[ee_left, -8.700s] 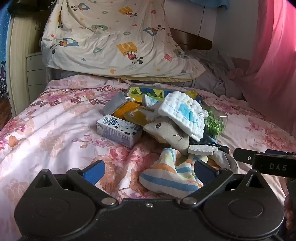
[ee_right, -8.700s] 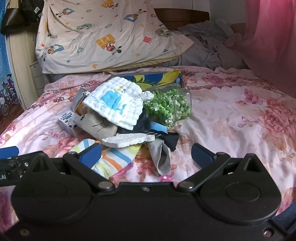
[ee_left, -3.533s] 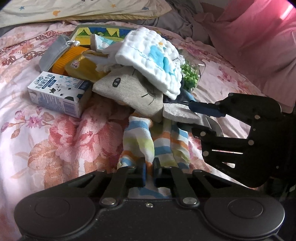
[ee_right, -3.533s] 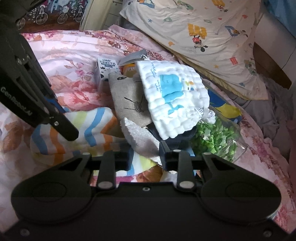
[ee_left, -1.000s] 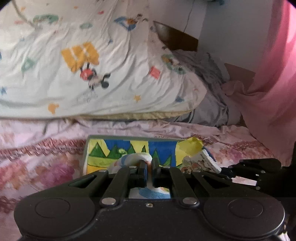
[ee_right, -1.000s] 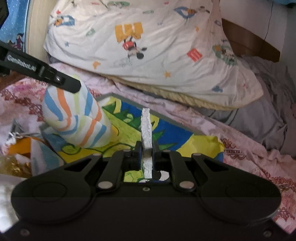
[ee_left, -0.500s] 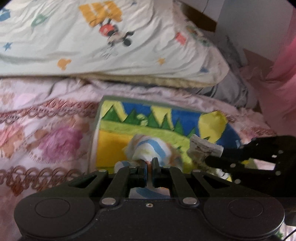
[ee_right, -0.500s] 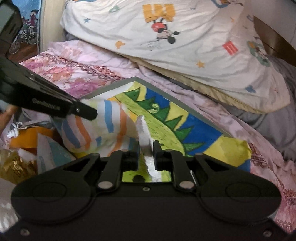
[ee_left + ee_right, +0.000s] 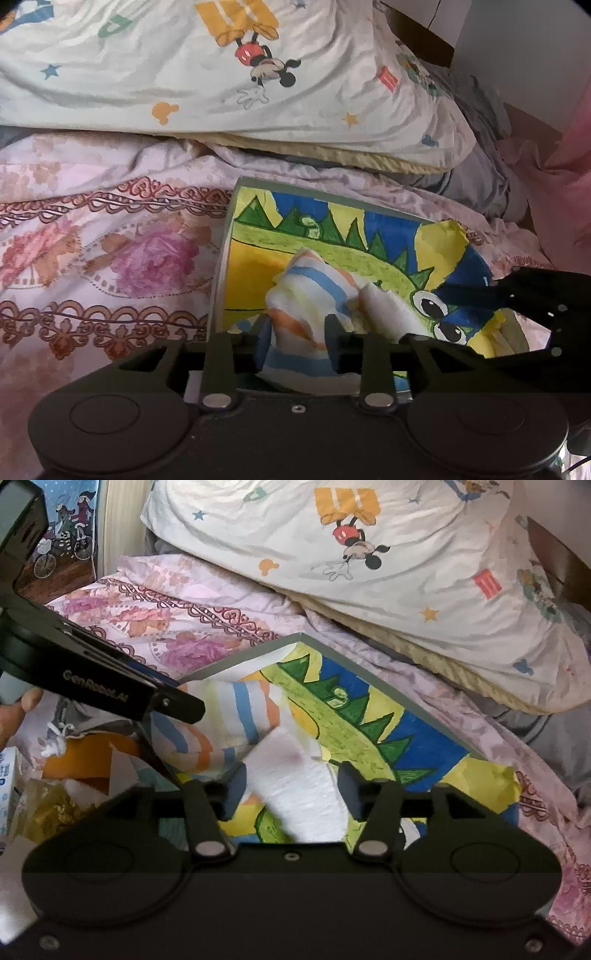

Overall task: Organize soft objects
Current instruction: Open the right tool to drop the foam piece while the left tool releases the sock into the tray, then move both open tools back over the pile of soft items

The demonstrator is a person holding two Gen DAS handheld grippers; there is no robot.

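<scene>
A striped cloth [image 9: 310, 295] [image 9: 236, 716] lies bunched on a dinosaur-painted tray [image 9: 236, 192] [image 9: 258, 650] on the bed. My left gripper [image 9: 297, 332] is open, its fingers a little apart on either side of the cloth. Just right of the striped cloth, a white textured cloth [image 9: 384, 310] [image 9: 295, 775] rests on the tray. It sits between the parted fingers of my open right gripper [image 9: 291, 792]. In the right wrist view, the left gripper [image 9: 192, 707] reaches in from the left above the striped cloth. The right gripper [image 9: 450, 295] shows at the right of the left wrist view.
A cartoon-print pillow [image 9: 221, 74] [image 9: 369, 554] lies just behind the tray. Floral bedspread [image 9: 92, 258] stretches to the left. Grey bedding [image 9: 480, 177] and pink fabric [image 9: 569, 184] are at the right. Orange and gold packets [image 9: 85, 753] lie left of the tray, near a person's finger [image 9: 14, 716].
Both grippers carried their cloths from the pile to the painted tray and lowered them. In the last half second both opened, leaving the striped cloth and white cloth lying on the tray.
</scene>
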